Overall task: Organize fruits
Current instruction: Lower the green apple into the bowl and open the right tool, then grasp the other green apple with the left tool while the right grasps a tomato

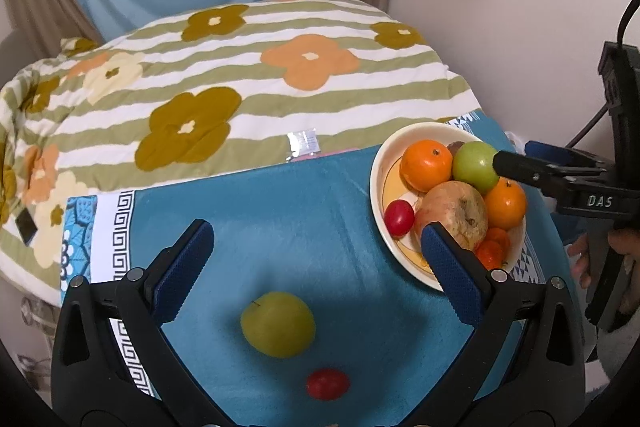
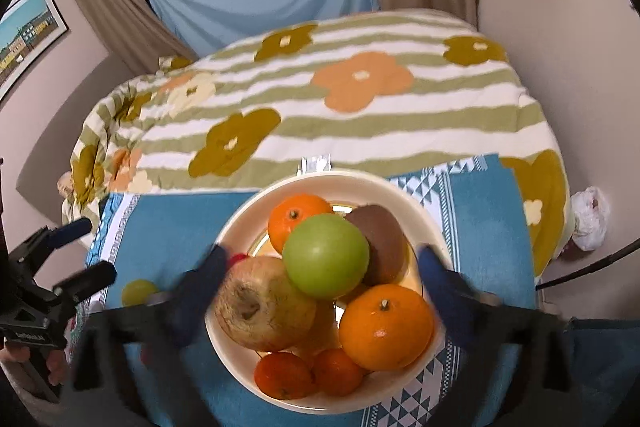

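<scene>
The left gripper [image 1: 316, 251] is hovering with jaws spread wide above the yellow apple [image 1: 278, 323] on the blue cloth [image 1: 280, 211]; the right gripper [image 2: 320, 267], jaws likewise spread and empty, is straddling the fruit bowl [image 2: 240, 223]

Right claw [image 2: 320, 255] motion-blurred over the bowl [image 2: 400, 187]; red fruit [image 2: 239, 259] mostly hidden behind its left finger.

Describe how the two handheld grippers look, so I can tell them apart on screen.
Both match: the left gripper has a black frame, blue textured finger pads and silver screws. The right gripper carries white "DAS" lettering and a black cable; a bare hand holds its handle.
</scene>
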Demonstrator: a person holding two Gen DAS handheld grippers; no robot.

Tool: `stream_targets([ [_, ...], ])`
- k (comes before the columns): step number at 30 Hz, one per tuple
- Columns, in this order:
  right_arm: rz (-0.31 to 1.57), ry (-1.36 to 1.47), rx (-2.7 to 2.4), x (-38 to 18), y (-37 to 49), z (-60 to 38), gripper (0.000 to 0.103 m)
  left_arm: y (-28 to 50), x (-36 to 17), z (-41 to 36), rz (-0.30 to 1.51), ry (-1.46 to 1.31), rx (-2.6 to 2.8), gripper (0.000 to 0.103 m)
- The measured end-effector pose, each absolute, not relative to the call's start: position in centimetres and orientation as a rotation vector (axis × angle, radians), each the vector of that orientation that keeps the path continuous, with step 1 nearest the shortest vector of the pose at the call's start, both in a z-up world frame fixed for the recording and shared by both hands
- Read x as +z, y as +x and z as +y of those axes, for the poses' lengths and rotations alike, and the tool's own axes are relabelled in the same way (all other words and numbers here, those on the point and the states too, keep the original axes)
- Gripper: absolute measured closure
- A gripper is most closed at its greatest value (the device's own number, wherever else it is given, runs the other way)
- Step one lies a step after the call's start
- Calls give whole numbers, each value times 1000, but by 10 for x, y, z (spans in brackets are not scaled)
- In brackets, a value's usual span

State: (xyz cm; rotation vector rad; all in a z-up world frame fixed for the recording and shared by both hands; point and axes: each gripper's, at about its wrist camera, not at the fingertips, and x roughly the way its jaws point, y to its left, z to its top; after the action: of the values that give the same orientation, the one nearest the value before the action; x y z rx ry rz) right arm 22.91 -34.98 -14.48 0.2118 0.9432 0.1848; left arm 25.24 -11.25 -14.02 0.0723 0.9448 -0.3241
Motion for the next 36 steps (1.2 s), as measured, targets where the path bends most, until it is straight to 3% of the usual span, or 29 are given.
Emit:
stream_targets([
  [24,891,96,218,-65,154,-326,1,182,-59,-82,795,18,-264,0],
  [36,863,12,303,-68,111,-288,1,138,-62,-35,850,60,-192,0],
])
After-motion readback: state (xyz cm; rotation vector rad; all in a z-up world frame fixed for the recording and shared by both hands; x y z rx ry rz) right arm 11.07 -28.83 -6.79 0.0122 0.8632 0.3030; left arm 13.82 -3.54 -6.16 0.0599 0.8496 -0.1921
